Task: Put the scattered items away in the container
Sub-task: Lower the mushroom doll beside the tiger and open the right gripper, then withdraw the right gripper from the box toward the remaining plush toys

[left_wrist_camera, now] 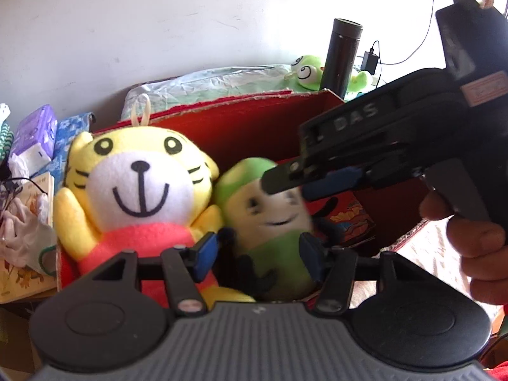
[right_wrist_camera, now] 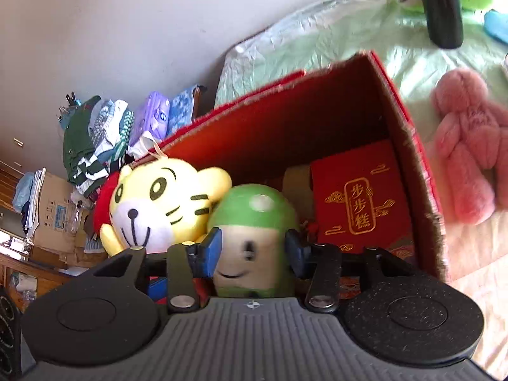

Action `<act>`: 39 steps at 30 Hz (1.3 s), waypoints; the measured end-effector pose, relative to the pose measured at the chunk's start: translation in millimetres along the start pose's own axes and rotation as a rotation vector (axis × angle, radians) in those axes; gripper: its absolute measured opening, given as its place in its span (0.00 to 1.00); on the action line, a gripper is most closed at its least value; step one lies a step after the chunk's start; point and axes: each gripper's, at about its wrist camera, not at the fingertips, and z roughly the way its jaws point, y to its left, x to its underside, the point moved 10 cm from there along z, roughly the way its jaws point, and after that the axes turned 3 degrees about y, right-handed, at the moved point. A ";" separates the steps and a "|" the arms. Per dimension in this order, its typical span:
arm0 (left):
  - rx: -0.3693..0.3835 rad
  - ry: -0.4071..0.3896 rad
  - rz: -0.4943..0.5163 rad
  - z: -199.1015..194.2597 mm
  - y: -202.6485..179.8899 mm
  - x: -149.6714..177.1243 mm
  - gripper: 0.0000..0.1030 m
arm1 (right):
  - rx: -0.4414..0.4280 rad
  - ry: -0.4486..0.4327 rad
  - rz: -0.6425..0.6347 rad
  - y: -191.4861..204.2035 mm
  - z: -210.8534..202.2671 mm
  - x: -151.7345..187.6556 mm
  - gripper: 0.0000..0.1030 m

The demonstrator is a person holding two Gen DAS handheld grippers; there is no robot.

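— Green-capped plush mushroom toy (right_wrist_camera: 254, 238): where is it placed relative to the right claw (right_wrist_camera: 254, 254)?

— It is seen directly between the blue pads (right_wrist_camera: 211, 250), inside the red cardboard box (right_wrist_camera: 397, 111), pressed against the yellow plush tiger (right_wrist_camera: 158, 203) on the claw's left. A red printed packet (right_wrist_camera: 362, 197) lies beyond the claw, to its right.

— Is the toy gripped?

— The jaws are partly spread; whether the pads touch the plush cannot be told, though a release is judged likely.

— And the left claw (left_wrist_camera: 254, 250)?

— Narrowly parted, with the toy's lower body just ahead between its pads; nothing is clamped.

— How should the step be finished well?

— The jaws should be widened fully before withdrawal, and each claw lifted straight out, so the plush is not dragged up. A pink fluffy toy (right_wrist_camera: 470, 146) is left outside, to the right claw's right.
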 end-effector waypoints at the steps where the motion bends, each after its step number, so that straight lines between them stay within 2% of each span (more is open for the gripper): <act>1: -0.014 0.009 -0.005 0.0 1.1 -0.2 0.59 | 0.006 -0.013 -0.007 -0.1 -3.6 -0.8 0.47; 4: -0.044 0.030 -0.020 -0.5 1.6 -0.3 0.60 | 0.024 -0.041 -0.030 0.9 -11.7 -0.9 0.47; 10: -0.103 0.033 -0.009 -5.3 -3.0 -2.1 0.68 | 0.098 -0.065 -0.097 1.5 -20.7 9.2 0.47; 19: -0.191 0.039 -0.064 -18.5 1.1 -5.9 0.68 | 0.111 -0.102 -0.139 -0.2 -41.0 22.9 0.47; 28: -0.307 0.028 -0.134 -41.0 -7.8 -8.5 0.72 | 0.038 -0.091 -0.223 5.7 -63.0 31.6 0.47; 39: -0.348 0.038 -0.175 -46.2 -63.5 -10.1 0.75 | -0.042 -0.044 -0.266 -20.9 -98.9 47.2 0.47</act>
